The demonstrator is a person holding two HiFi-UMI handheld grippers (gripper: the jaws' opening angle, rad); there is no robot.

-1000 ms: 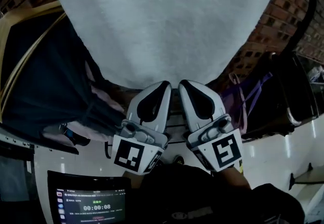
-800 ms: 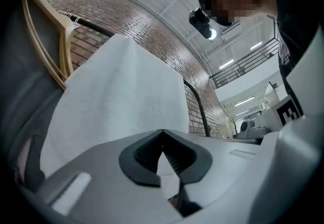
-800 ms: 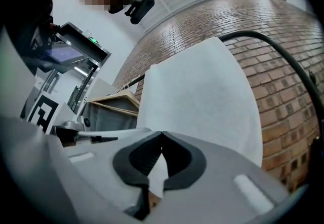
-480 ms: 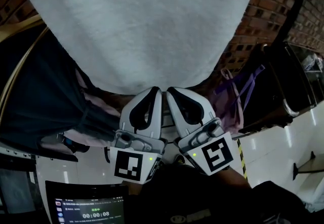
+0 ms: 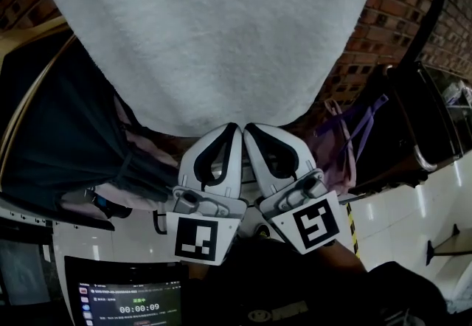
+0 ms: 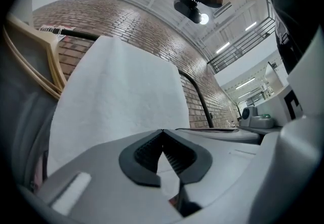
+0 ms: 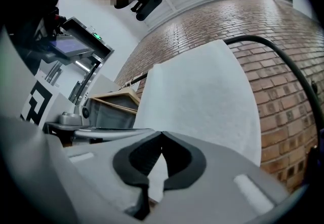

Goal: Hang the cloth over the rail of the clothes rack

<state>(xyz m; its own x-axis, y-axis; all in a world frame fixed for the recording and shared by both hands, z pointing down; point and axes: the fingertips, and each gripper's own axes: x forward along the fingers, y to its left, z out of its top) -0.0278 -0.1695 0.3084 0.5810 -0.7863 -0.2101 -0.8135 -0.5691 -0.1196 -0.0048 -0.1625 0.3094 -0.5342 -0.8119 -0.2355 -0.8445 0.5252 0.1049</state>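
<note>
A white cloth [image 5: 214, 37] hangs broad and flat in front of a brick wall. Its top reaches the black rail [image 6: 76, 34] of the rack, and its far side is hidden. My two grippers sit side by side at the middle of its lower edge. The left gripper [image 5: 233, 127] and the right gripper [image 5: 249, 127] are both shut, tips nearly touching each other, with the cloth's bottom edge pinched in them. In the left gripper view the cloth [image 6: 121, 96] rises straight from the closed jaws [image 6: 162, 131]. The right gripper view shows the same cloth [image 7: 202, 101] above its closed jaws [image 7: 161, 133].
A dark garment [image 5: 66, 133] on a wooden hanger hangs at the left, close beside the cloth. Purple straps [image 5: 354, 140] dangle at the right near the rail's curved black end [image 5: 435, 0]. A lit screen [image 5: 129, 299] sits low at the left, over a white floor.
Both grippers and the cloth's lower edge have drifted slightly left in the head view, and the two grippers now stand closer together. Both stay shut.
</note>
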